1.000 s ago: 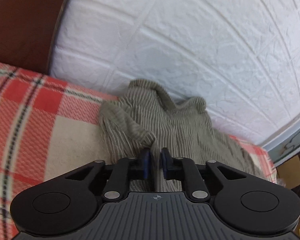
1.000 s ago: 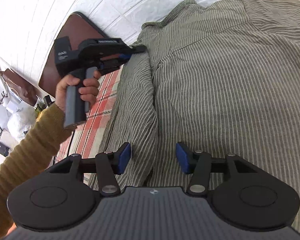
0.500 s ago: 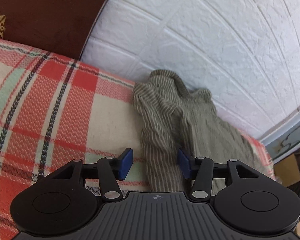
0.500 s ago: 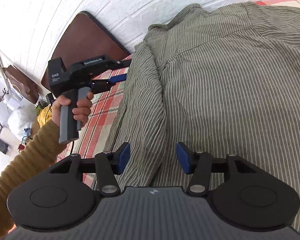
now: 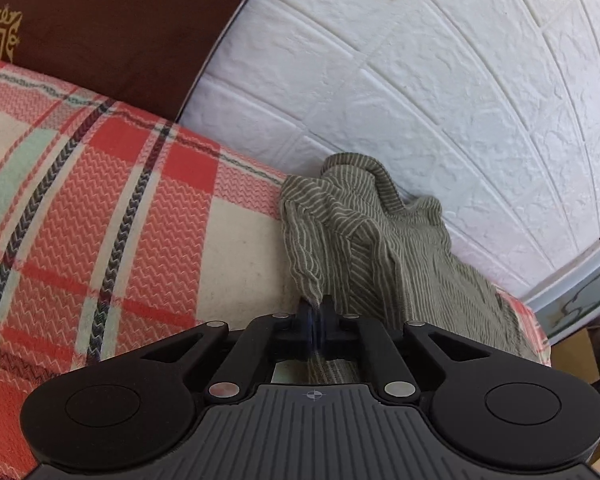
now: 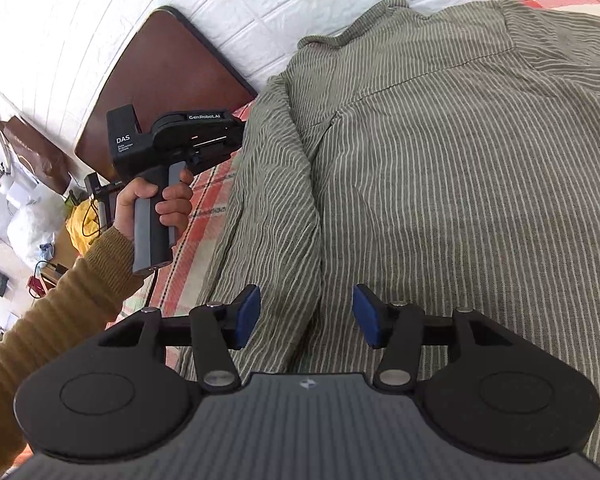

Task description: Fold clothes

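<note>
A grey-green striped shirt (image 5: 380, 248) lies on a red plaid blanket (image 5: 100, 220), its collar against the white wall. My left gripper (image 5: 316, 320) is at the shirt's left edge; its jaws are closing and pinch a ridge of that fabric between the pads. In the right wrist view the shirt (image 6: 460, 160) spreads wide, and the left gripper (image 6: 236, 132), held by a hand (image 6: 152, 200), meets its folded-in side. My right gripper (image 6: 306, 316) hovers open over a lengthwise fold of the shirt, and its blue pads do not touch the cloth.
A dark brown headboard (image 5: 120, 20) stands behind the blanket at the left. The white brick-pattern wall (image 5: 420, 80) runs right behind the shirt. A mustard sleeve (image 6: 60, 300) reaches in from the left; clutter lies on the floor beyond the bed.
The left gripper drew back to the left along the shirt, opened wide, then closed on the shirt's left edge. The right gripper stayed in place, open.
</note>
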`<state>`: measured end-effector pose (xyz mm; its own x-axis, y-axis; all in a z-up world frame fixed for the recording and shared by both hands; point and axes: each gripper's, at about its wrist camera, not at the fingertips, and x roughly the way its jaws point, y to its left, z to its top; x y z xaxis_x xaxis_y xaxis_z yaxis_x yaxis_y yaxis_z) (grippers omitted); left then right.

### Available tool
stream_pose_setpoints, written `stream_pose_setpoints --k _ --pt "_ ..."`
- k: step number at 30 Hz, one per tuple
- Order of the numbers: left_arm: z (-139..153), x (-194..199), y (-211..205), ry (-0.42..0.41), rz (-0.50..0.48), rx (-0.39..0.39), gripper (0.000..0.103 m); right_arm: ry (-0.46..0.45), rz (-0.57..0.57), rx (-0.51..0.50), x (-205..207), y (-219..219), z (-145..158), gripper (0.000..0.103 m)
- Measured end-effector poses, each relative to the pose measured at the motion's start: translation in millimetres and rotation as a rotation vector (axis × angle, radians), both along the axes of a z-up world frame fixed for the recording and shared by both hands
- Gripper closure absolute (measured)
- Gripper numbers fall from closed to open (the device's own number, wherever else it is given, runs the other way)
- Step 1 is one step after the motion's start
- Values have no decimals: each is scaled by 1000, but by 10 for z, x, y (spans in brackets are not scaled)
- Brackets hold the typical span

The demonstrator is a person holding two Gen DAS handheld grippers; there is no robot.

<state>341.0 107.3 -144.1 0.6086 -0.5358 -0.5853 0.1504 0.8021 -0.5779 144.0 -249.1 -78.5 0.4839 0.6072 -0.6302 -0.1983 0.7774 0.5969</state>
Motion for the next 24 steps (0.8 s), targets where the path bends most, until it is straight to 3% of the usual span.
stream_pose_setpoints --k 2,5,7,12,19,21,24 --pt "27 -17 35 5 17 -13 74 -9 -3 -3 2 0 31 46" --pt "107 -90 141 -1 59 -19 53 -42 -9 -14 -6 -17 126 46" --pt "176 -188 201 -5 64 -18 52 -68 -15 -31 18 -23 201 46" --pt "426 -382 85 -82 -39 -10 52 -154 17 -69 94 142 394 48" --pt "562 -151 -350 -103 -89 60 50 -298 109 -174 220 589 483 48" --pt "515 -93 -435 -88 -95 72 50 -316 98 -202 357 593 441 48" --pt "419 -79 -483 -81 -99 76 51 -271 87 -190 595 522 320 48"
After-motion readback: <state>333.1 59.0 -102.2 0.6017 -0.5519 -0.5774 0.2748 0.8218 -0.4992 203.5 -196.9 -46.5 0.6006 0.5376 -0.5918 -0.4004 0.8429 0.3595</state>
